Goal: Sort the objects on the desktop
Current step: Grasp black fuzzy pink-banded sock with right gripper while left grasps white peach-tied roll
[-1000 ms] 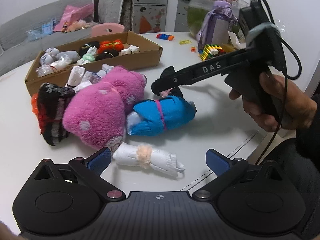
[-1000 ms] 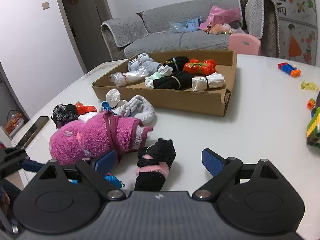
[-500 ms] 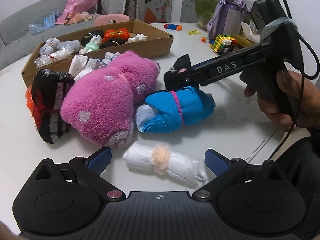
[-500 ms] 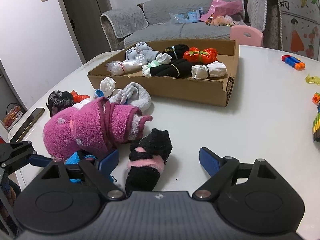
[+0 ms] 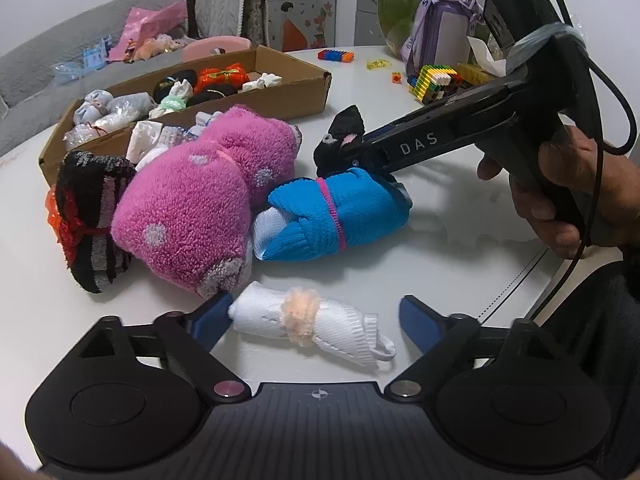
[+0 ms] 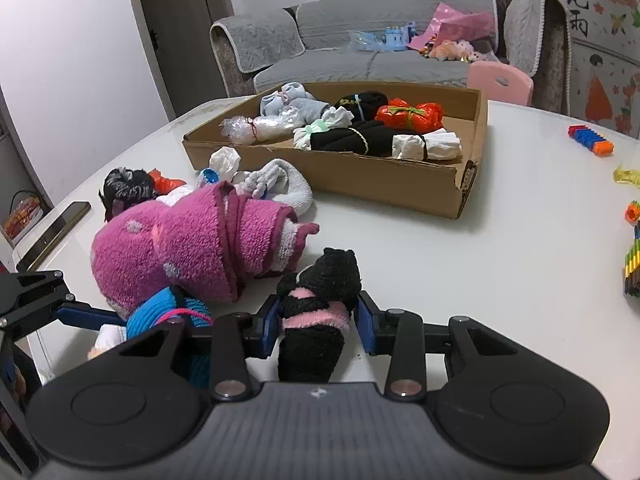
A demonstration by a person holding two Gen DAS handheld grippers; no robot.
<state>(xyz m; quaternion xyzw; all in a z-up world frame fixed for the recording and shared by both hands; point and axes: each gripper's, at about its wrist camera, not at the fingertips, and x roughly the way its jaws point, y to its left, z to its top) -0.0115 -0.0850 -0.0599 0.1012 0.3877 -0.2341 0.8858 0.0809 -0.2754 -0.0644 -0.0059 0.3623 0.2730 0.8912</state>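
A white sock roll with a peach band lies on the white table between the fingers of my left gripper. Its jaws are closing: the left pad meets the roll's end, the right pad stands off it. My right gripper is closing and presses both pads on a black-and-pink sock roll, also visible as a black tuft in the left wrist view. Beside it lie a blue sock roll and a fuzzy pink one. A cardboard box behind holds several rolled socks.
A black striped sock roll lies left of the pink one, with more small rolls against the box. A purple bottle, a glass jar and toy bricks stand far right. A phone lies at the table's left edge.
My right gripper's jaws have come together onto the black-and-pink sock roll. The left gripper's jaws have narrowed around the white roll, its left pad now at the roll's end.
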